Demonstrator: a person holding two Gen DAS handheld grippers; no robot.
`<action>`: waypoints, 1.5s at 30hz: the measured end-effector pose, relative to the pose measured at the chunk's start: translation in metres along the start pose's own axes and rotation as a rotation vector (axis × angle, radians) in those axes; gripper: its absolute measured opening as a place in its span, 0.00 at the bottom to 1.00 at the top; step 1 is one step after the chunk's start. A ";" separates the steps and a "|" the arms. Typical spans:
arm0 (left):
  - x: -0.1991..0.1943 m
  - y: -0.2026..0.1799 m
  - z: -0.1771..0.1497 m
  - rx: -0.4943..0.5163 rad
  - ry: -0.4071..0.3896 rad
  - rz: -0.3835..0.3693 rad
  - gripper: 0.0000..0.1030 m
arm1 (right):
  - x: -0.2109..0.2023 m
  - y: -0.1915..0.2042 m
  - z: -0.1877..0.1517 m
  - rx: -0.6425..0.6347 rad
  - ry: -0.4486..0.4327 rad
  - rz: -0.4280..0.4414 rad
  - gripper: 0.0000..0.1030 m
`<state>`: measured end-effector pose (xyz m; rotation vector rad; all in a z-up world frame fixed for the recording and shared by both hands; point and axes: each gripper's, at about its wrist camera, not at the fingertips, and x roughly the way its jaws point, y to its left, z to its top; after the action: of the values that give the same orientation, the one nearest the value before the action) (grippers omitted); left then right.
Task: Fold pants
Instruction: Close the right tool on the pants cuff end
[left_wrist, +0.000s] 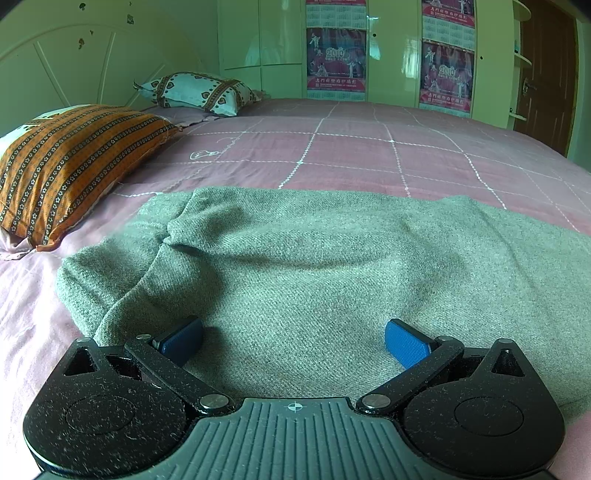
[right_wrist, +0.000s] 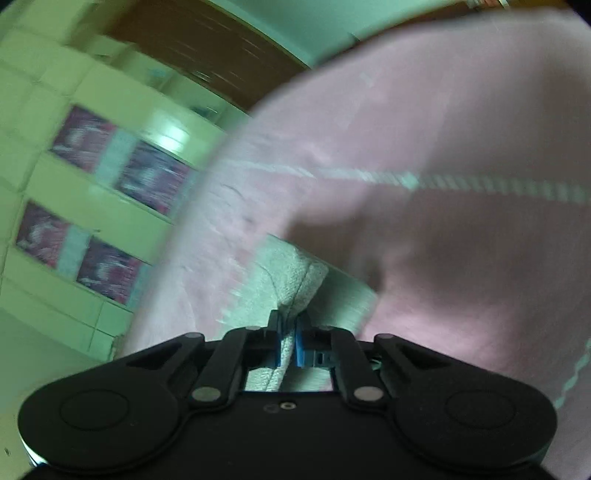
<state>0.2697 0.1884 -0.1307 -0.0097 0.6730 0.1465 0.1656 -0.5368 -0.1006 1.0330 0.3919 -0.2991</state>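
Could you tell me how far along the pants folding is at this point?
Early on. The grey pants lie on the pink bedsheet, rumpled, with no neat fold visible. In hand: the right gripper has its jaws shut on a pinch of the fabric. The left gripper is open over the cloth. The folding itself remains.

We list a bed with a pink checked cover (left_wrist: 369, 147), a white arched headboard (left_wrist: 74, 62), an orange striped pillow (left_wrist: 74, 162) near a heart-print pillow (left_wrist: 199, 90), a glossy pale wardrobe (left_wrist: 266, 37) bearing calendar posters (left_wrist: 336, 59), and a brown door (left_wrist: 546, 74), all in soft daylight
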 end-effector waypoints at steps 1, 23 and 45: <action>0.000 0.000 0.000 0.000 -0.001 0.000 1.00 | 0.005 -0.005 -0.001 0.016 0.015 -0.027 0.00; -0.056 -0.105 0.004 0.017 -0.043 -0.263 1.00 | 0.013 -0.030 -0.004 0.055 0.076 0.014 0.26; -0.066 -0.375 -0.028 0.132 0.053 -0.308 1.00 | 0.000 -0.056 0.001 0.130 0.073 0.158 0.13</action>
<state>0.2527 -0.1931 -0.1260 0.0092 0.7248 -0.1950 0.1418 -0.5644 -0.1434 1.1977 0.3575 -0.1472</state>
